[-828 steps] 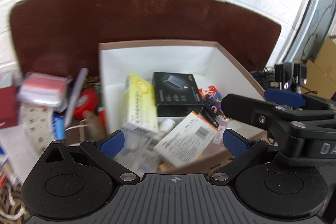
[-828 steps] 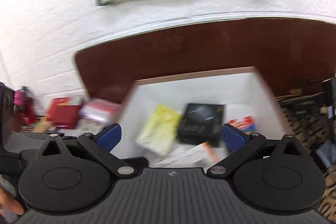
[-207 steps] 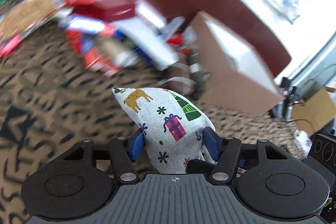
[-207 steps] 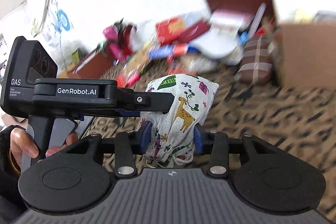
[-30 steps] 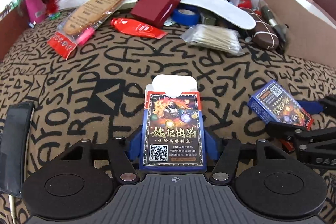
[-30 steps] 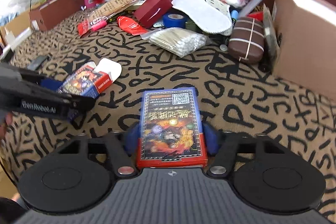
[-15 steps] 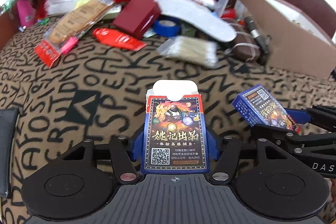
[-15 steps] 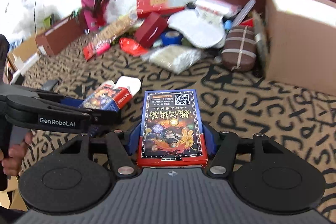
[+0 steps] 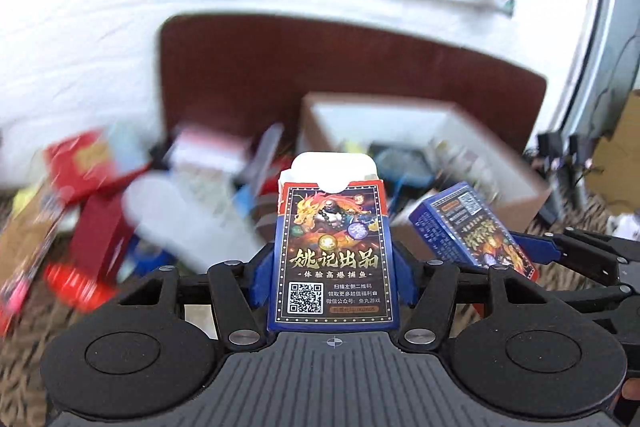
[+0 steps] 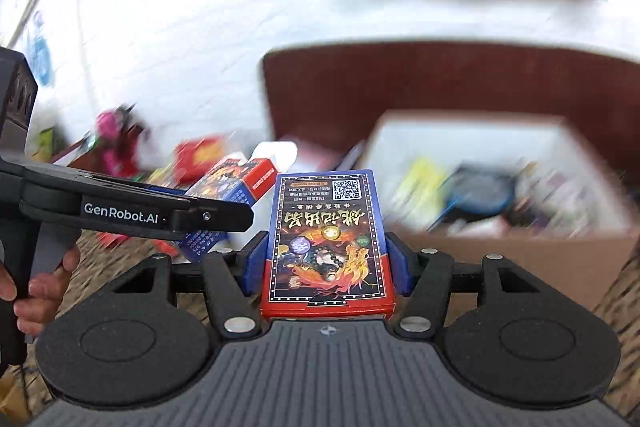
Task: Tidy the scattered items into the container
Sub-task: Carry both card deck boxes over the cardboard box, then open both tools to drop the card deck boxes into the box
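My left gripper (image 9: 332,269) is shut on a blue and red card box (image 9: 334,255) with a white open flap, held in the air. My right gripper (image 10: 326,261) is shut on a second blue and red card box (image 10: 326,239). Each box also shows in the other view: the right one (image 9: 472,231) and the left one (image 10: 224,195). The cardboard container (image 9: 524,199) with a white inside stands ahead, several items in it; in the right wrist view (image 10: 520,255) it is ahead to the right. Both views are blurred.
A heap of scattered items (image 9: 100,219) lies left of the container: red boxes, a white insole, blue tape. A dark brown board (image 9: 320,67) stands behind against a white wall. The patterned cloth (image 10: 616,299) covers the surface. Cables and a cardboard box (image 9: 616,155) are at far right.
Both grippers have risen and tilted up toward the container, each still holding its card box. The container now sits more central and its inside shows.
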A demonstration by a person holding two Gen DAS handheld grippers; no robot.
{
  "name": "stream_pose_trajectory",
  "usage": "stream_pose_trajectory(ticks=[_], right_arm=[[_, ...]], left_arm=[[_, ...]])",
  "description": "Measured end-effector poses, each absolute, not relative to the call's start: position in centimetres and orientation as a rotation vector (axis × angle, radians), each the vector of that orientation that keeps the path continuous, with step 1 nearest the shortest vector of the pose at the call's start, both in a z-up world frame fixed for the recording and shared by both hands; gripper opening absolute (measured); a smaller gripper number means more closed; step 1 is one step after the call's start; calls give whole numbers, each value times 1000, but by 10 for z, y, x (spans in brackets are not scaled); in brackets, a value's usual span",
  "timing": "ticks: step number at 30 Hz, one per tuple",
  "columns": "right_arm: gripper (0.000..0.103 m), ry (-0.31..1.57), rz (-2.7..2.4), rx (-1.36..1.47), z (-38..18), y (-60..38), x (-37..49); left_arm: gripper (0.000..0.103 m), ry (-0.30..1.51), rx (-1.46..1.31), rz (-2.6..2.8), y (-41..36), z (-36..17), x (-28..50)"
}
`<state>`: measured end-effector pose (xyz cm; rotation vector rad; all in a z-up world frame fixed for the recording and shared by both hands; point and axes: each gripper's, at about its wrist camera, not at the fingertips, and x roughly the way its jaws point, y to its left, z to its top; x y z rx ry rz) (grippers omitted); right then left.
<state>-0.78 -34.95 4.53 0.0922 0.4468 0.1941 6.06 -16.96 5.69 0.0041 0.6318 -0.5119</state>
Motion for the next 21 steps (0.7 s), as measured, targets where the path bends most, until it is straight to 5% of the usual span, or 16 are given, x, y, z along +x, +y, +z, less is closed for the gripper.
stream_pose_trajectory(ticks=[8,18,21], right_arm=[[65,393,23,114,68,-418,37],[65,477,-63,95,41,-454,110],[71,510,-55,99,31,-458,131]], left_arm=[[61,617,-10,-550,-248,75,132],[63,722,-11,-481,-297,28,215],[89,711,-34,-467,-297,21,225]])
